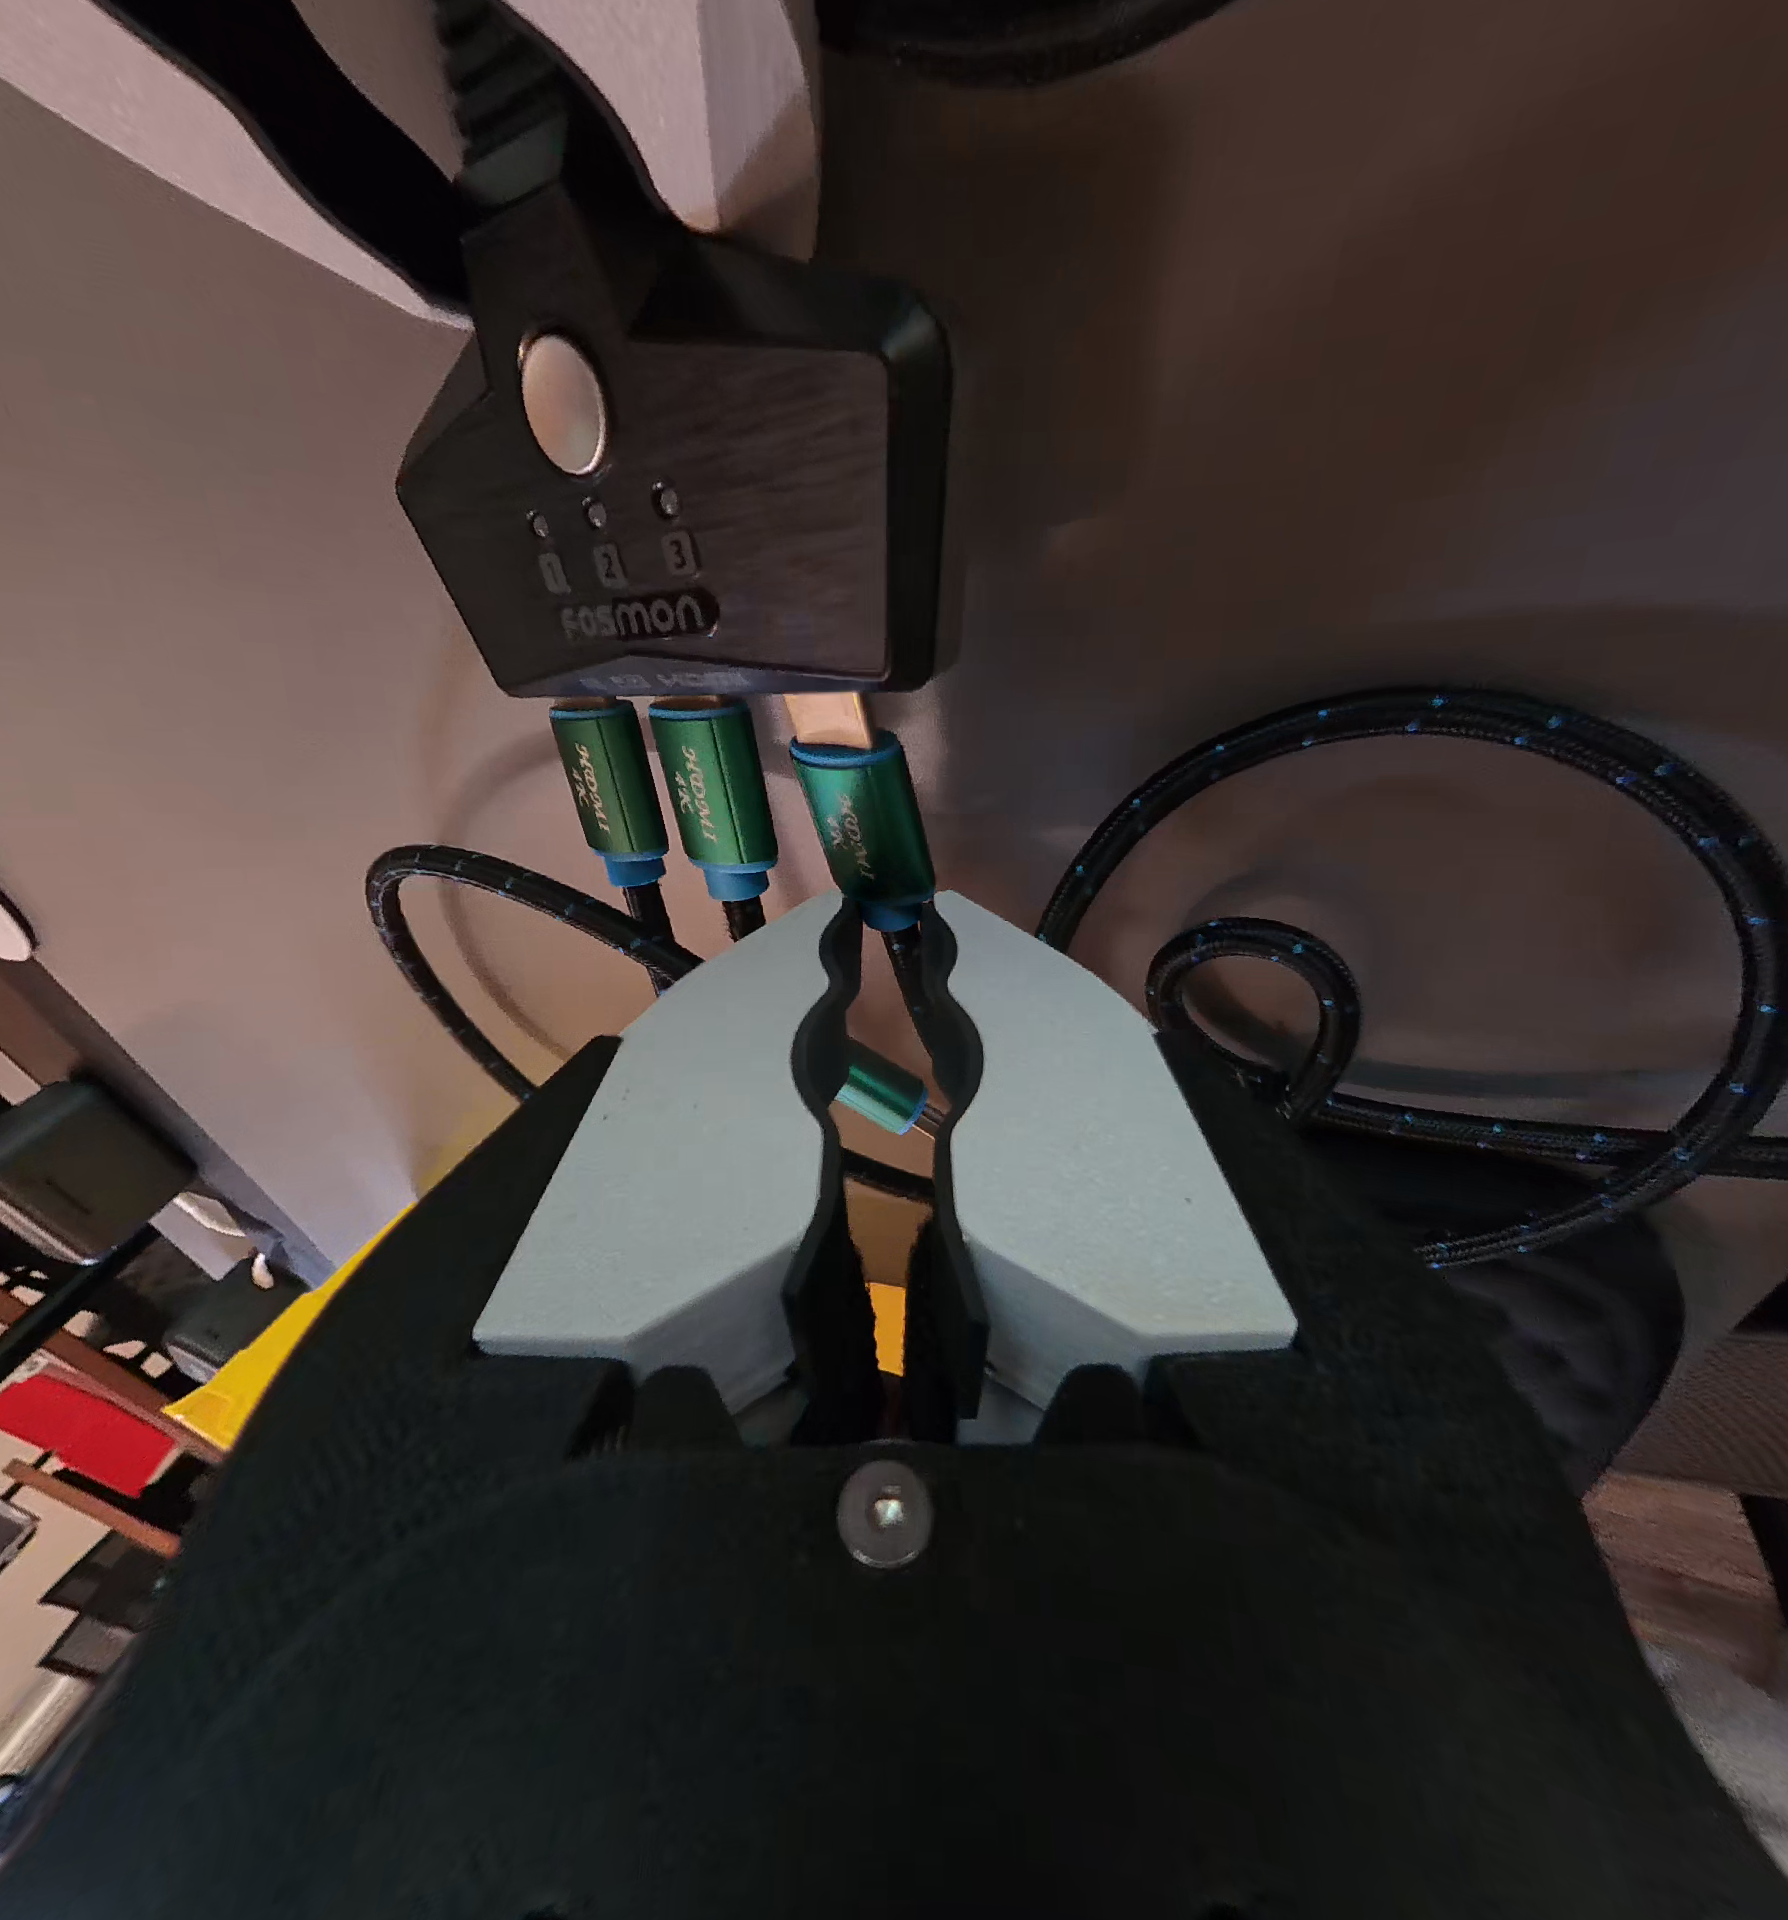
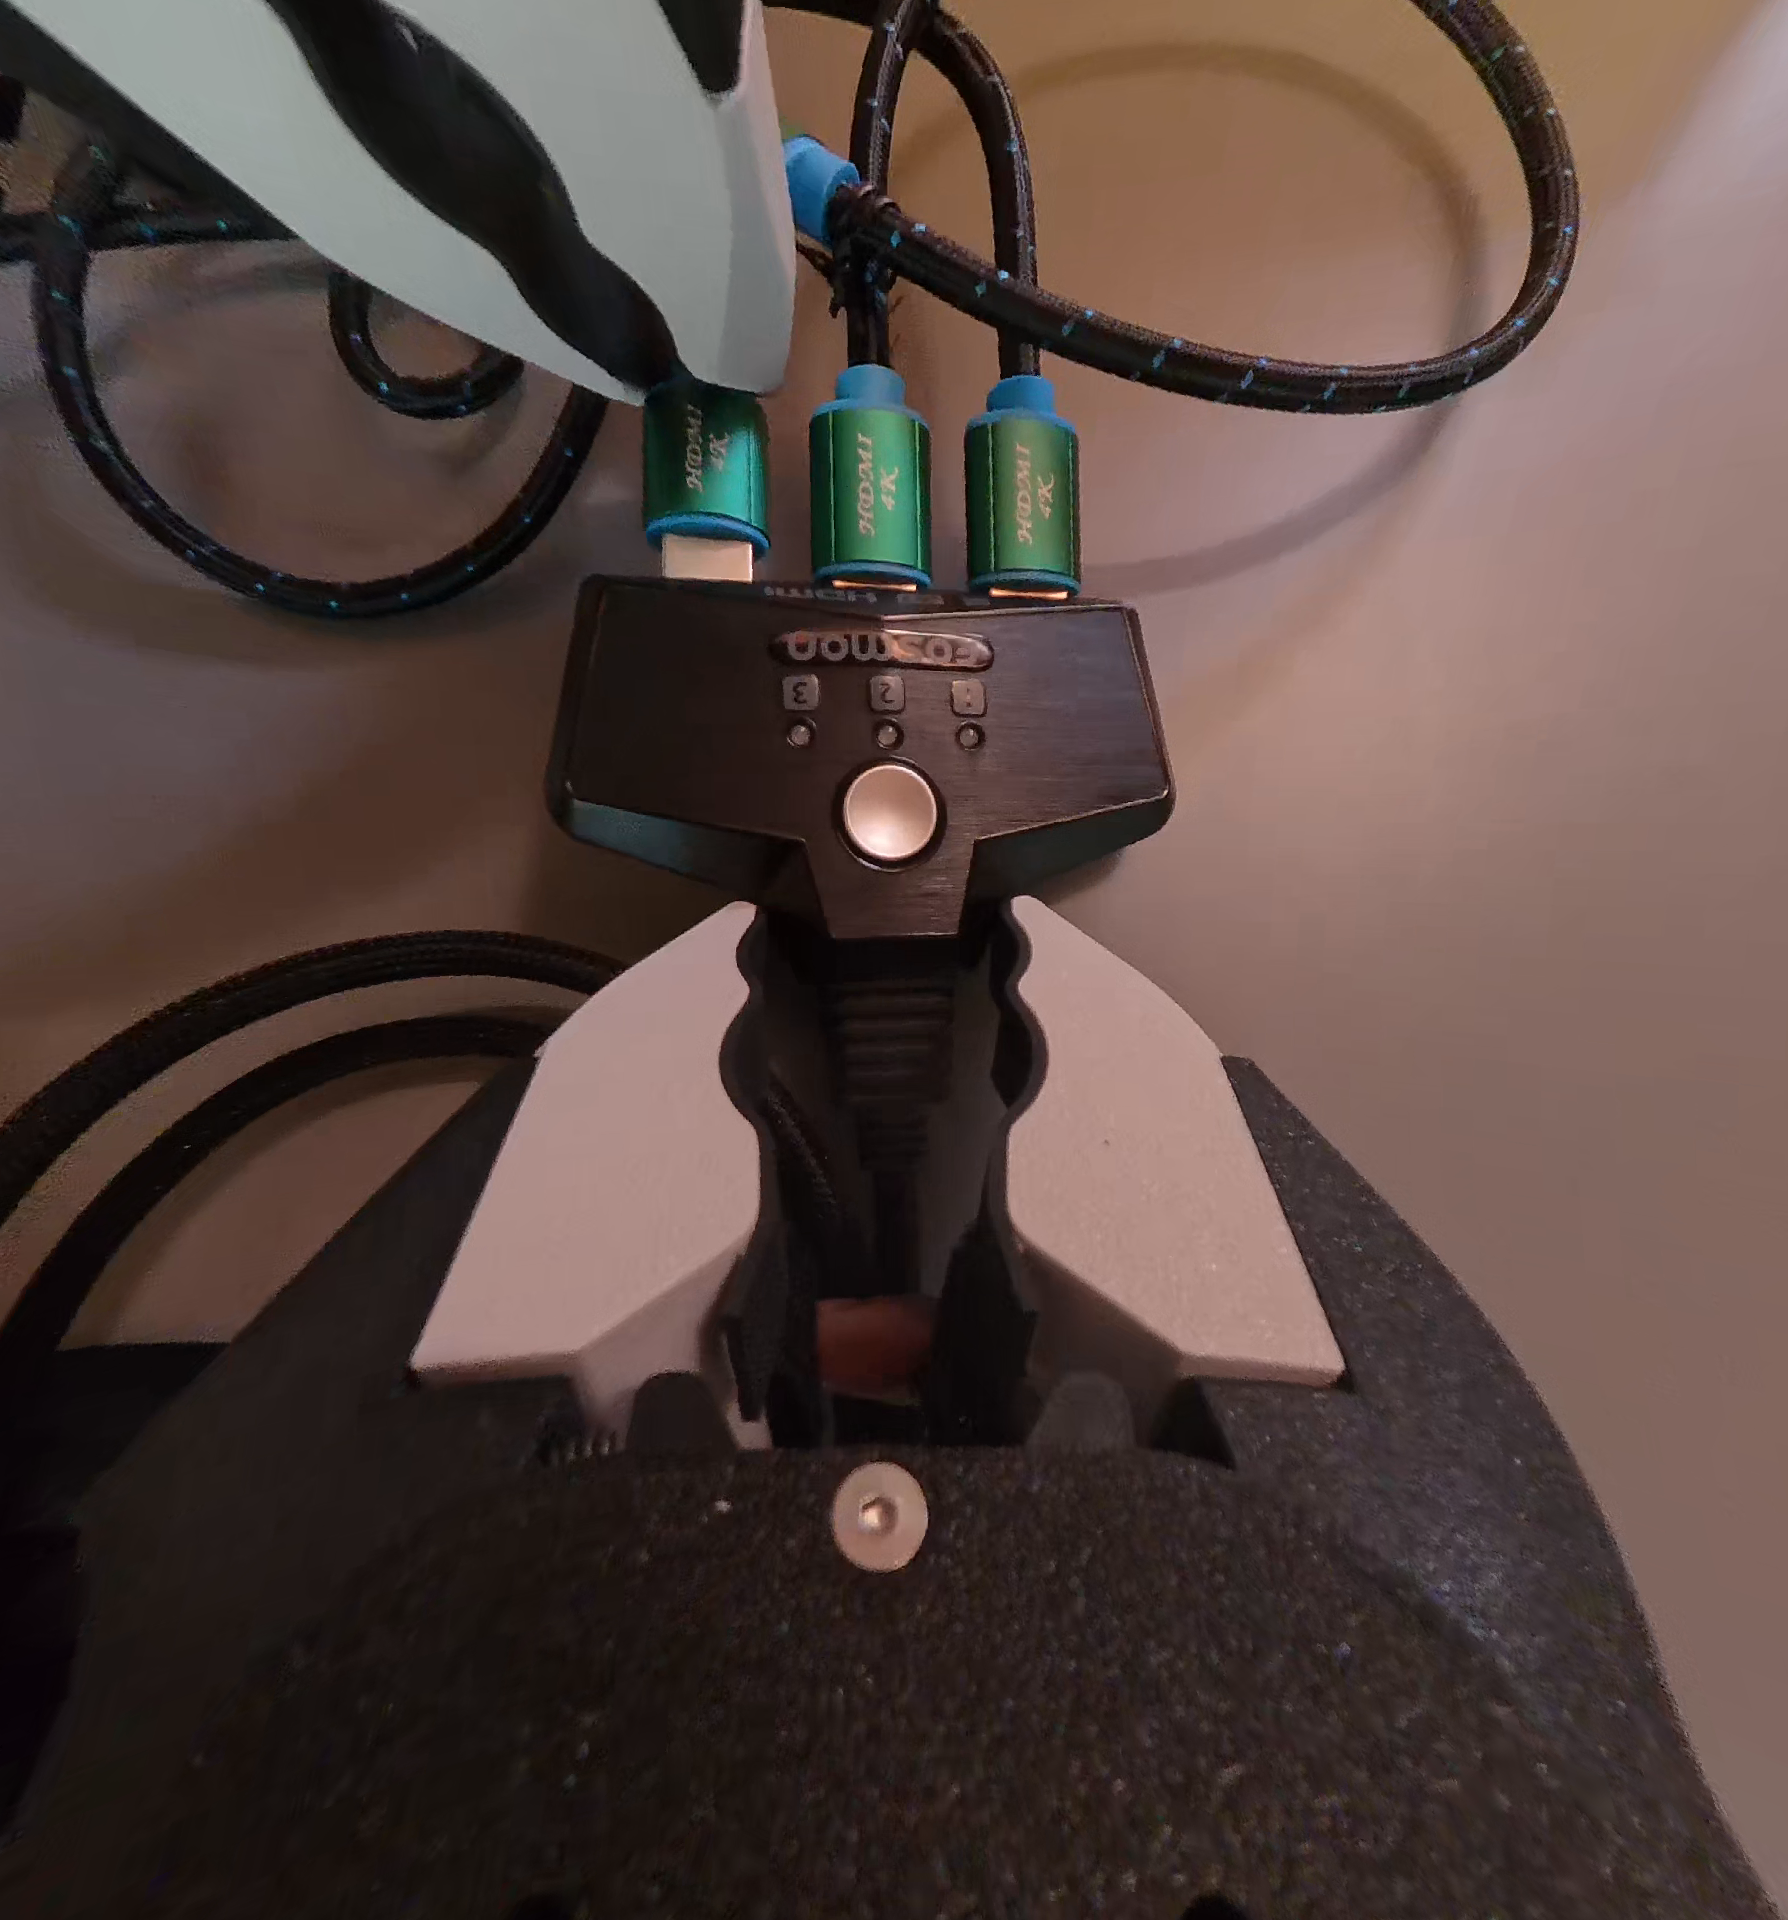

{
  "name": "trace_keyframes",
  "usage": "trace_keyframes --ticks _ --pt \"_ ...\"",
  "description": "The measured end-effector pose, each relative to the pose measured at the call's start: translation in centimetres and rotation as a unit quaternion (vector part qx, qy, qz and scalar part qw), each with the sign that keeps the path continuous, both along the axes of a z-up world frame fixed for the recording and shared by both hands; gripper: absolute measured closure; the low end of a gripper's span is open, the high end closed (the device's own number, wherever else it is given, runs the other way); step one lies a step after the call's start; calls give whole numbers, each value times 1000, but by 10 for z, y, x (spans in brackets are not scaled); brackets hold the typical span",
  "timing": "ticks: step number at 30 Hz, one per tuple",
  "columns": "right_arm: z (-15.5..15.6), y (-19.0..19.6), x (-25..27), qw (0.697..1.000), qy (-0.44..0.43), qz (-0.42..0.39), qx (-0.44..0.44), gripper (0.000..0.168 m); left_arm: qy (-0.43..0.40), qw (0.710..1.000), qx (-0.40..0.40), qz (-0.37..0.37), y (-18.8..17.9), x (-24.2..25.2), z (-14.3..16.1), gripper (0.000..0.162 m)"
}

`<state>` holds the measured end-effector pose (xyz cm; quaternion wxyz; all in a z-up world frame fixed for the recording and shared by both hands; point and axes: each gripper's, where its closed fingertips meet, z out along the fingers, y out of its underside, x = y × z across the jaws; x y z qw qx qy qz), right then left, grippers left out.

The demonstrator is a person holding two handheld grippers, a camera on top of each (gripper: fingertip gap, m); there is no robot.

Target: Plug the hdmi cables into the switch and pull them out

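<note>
Meanwhile left gripper [image 1: 885,920] fingers pinch a lettered green plug [image 1: 859,821]; right gripper [image 2: 879,925] fingers clamp the branded switch [image 2: 859,727]

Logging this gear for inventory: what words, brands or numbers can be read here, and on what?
I don't copy out writing; this is where it stands.
Black switch: a brand plate and three port marks on top.
Its port edge: small print, too blurred to read.
Three green HDMI plugs: pale lettering along each shell.
</note>
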<state>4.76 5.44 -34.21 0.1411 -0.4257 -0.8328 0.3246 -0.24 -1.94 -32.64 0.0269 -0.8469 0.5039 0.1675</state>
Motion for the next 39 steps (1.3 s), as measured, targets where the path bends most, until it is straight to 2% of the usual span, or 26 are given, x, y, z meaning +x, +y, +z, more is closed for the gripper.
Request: trace_keyframes --ticks 4,8,20,25,29,33,35,37,39 --pt "1 0 1 1000 -14 0 -12 128 23 1000 -7 -18 1 1 4 152" --pt "-2 1 -1 999 -31 10 44 128 107 993 -36 -46 2 -1 4 152" --pt "-2 9 -1 999 -37 -9 39 129 -2 998 -45 -33 9 4 -3 152" --pt "-1 9 -2 998 -45 -14 48 129 67 994 -68 -61 10 2 -5 150" --pt "0 9 -1 995 -66 -51 48 129 104 993 -60 -6 10 1 -6 150" --pt "-1 7 0 994 -66 -61 59 128 72 997 -27 12 8 -3 -5 149" --pt "0 4 1 996 -61 -60 36 128 19 1000 0 22 8 -3 1 148" --pt "1 4 2 996 -58 -62 13 128 -53 998 22 29 4 0 7 129" --pt "1 6 3 997 -54 -56 19 128 -87 994 53 26 2 -4 15 124"
